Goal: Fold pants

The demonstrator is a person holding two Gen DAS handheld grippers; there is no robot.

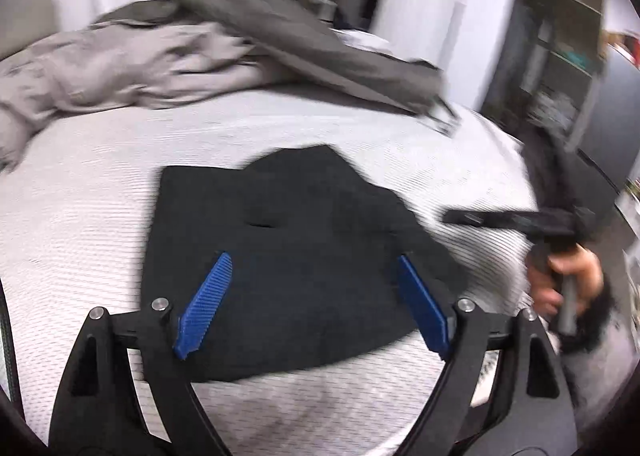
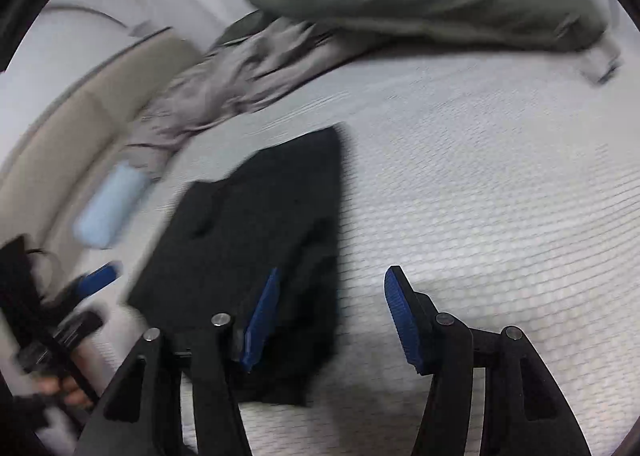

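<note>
Your black fabric pants, folded into a flat rough rectangle (image 1: 280,256), sit centre-frame in the left wrist view on the white textured mattress (image 1: 100,215), directly ahead of and below your left gripper (image 1: 312,296). Its blue pads are spread wide and hold nothing; both tips hang over the near half of the bundle, clear of the cloth as far as the blur lets you judge

Key relation: the bundle's long axis looks to run away from you toward the top of frame, so the left jaws straddle its width

In the right wrist view the pants (image 2: 256,248) lie left of centre. Your right gripper (image 2: 328,320) is about half open and empty, left pad over the bundle's right edge, right pad over bare mattress

The left hand is better centred on the pants

A loose grey and olive garment pile (image 1: 200,51) fills the upper left, well apart from the bundle
</note>
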